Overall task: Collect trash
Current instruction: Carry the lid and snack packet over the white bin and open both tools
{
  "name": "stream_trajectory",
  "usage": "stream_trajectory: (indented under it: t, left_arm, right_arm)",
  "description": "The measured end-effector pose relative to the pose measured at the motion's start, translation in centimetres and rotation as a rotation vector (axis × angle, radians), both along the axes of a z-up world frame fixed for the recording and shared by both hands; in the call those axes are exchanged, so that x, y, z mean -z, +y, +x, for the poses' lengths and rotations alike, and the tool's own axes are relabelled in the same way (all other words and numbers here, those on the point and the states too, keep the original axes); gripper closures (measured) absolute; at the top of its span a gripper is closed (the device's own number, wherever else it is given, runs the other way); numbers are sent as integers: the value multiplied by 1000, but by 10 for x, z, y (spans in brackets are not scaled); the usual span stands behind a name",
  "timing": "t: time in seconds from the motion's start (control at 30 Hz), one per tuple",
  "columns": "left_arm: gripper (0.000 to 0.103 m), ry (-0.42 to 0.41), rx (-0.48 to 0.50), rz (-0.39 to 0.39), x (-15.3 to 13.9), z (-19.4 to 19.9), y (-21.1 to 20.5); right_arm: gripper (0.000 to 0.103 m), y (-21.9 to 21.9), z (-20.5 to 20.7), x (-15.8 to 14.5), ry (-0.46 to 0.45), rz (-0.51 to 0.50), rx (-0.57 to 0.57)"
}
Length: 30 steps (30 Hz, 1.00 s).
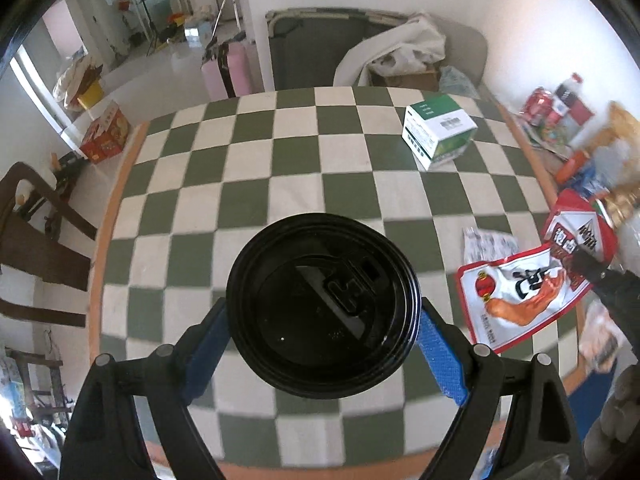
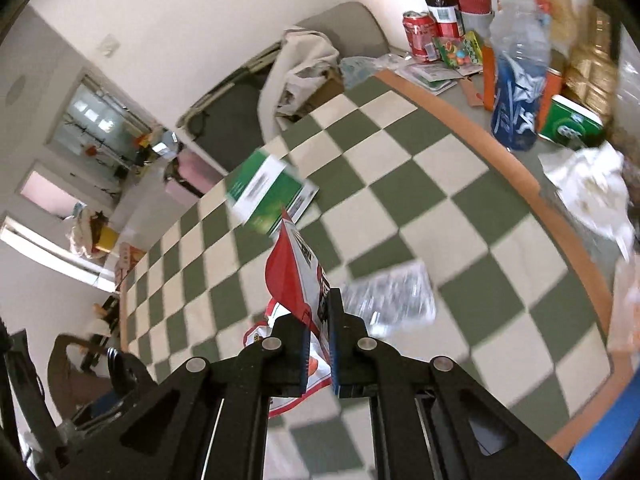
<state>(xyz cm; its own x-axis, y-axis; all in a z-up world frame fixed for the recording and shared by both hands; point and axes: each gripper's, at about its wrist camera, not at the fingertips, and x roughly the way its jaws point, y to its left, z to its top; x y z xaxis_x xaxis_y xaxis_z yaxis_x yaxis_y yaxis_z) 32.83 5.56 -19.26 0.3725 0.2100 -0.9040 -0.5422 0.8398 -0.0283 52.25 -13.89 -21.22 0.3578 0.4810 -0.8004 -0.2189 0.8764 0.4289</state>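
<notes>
- While raised over the checkered counter (image 1: 256, 168), left tool (image 1: 323, 322) spread wide, blue pads gripping black-lidded cup (image 1: 322, 304).
- Right tool (image 2: 320, 344) clamped on red snack wrapper (image 2: 294, 276), seemingly lifted clear.
- Green-white box (image 1: 438, 130) and crumpled silver wrapper (image 2: 390, 294) lying on counter.
</notes>
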Motion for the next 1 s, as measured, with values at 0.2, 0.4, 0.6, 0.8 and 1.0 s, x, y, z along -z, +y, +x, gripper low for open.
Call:
stream_trajectory:
  t: [0.2, 0.4, 0.6, 0.8, 1.0]
  left_arm:
    - [15, -31, 39, -19, 1, -109, -11]
    - [15, 25, 48, -82, 33, -216, -22]
    - [15, 158, 23, -167, 100, -288, -31]
    - [15, 271, -42, -243, 201, -315, -36]
    - [15, 333, -38, -321, 325, -304, -37]
  right_arm:
    - [96, -22, -128, -19, -29, 5, 9]
    - [96, -48, -266, 3, 50, -25, 22]
    - [96, -62, -364, 69, 219, -112, -46]
    - [96, -65, -408, 166, 351, -189, -110]
    - [96, -56, -415, 293, 429, -212, -131]
